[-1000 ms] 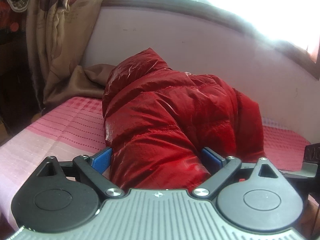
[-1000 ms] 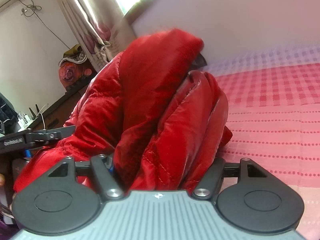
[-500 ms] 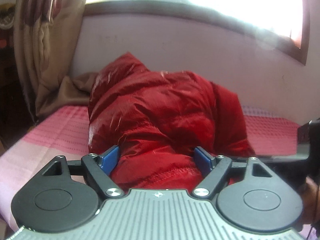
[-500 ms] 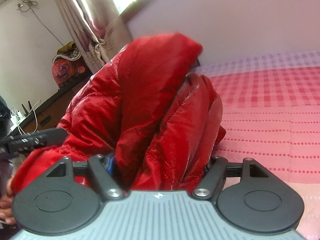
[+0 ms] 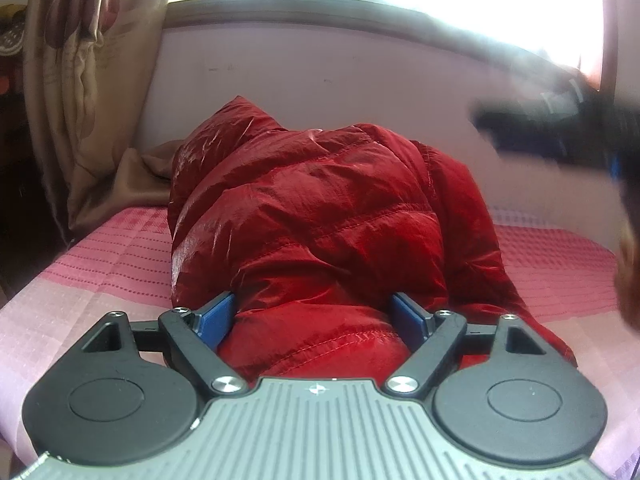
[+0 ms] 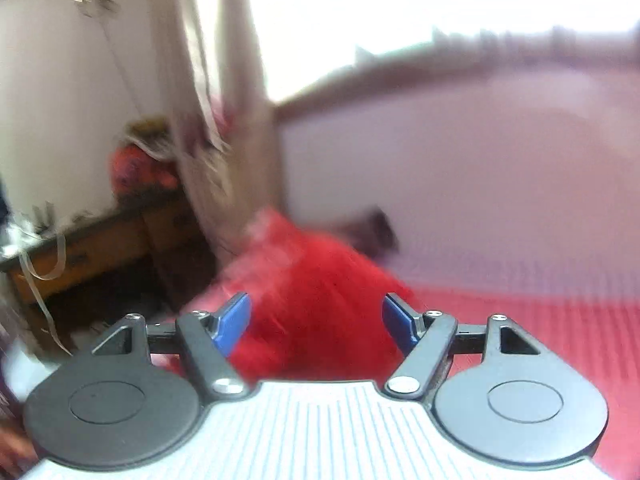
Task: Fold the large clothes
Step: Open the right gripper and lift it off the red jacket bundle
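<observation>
A puffy red down jacket (image 5: 320,208) lies bunched on the pink checked bed (image 5: 100,248). My left gripper (image 5: 314,308) has its blue pads pressed against both sides of the jacket's near hem, holding a thick fold. My right gripper (image 6: 316,316) hangs above the bed with its jaws apart and closing a little. Nothing sits between its pads; the jacket (image 6: 312,280) is blurred below and beyond them. In the left wrist view the right tool's black body (image 5: 552,132) shows as a smear at the upper right, with a hand (image 5: 628,272) at the right edge.
A brown patterned curtain (image 5: 92,80) hangs at the left and pools on the bed's far corner. A pale wall (image 5: 320,72) and a bright window back the bed. A wooden desk (image 6: 100,240) with cables stands left of the bed. Bare bedspread (image 6: 540,320) stretches right.
My right gripper has let go of the jacket and risen quickly, so its view is blurred. My left gripper's pads have closed in on the jacket's hem and stayed in place.
</observation>
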A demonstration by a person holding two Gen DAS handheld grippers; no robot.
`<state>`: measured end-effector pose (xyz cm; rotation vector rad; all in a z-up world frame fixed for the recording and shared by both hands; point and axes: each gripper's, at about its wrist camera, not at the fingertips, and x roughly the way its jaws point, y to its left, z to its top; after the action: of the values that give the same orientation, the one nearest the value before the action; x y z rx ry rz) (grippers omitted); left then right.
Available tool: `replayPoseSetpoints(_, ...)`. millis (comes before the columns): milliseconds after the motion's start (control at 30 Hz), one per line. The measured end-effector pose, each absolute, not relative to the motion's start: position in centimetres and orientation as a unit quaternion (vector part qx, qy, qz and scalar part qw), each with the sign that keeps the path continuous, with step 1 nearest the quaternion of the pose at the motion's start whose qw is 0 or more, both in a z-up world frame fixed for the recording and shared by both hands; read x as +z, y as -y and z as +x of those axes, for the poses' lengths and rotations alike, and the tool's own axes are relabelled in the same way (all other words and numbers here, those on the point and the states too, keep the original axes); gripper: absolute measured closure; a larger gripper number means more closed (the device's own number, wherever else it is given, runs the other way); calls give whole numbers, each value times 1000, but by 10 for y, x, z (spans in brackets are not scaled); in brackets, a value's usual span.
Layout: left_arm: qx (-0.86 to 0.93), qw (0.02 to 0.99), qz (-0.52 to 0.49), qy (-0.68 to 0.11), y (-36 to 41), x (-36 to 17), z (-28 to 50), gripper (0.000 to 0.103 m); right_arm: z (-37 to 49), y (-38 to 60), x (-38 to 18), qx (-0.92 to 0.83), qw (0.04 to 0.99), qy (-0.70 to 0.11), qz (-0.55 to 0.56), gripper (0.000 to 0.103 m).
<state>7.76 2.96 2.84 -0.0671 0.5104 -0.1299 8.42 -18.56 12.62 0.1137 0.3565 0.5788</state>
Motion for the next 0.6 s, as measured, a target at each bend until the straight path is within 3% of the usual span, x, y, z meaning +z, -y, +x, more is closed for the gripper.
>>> replayPoseSetpoints(67, -63, 965, -33, -254, -29, 29, 78, 21, 92, 159, 141, 300, 939, -168, 18, 61)
replayPoseSetpoints(133, -62, 964, -33, -255, -29, 29, 78, 21, 106, 130, 144, 300, 937, -177, -25, 75)
replayPoseSetpoints(400, -61, 964, -36, -257, -26, 30, 77, 17, 168, 89, 96, 213, 932, -287, -55, 78)
replayPoseSetpoints(600, -60, 964, -42, -254, -25, 26, 78, 11, 175, 94, 69, 181, 933, -309, -40, 79)
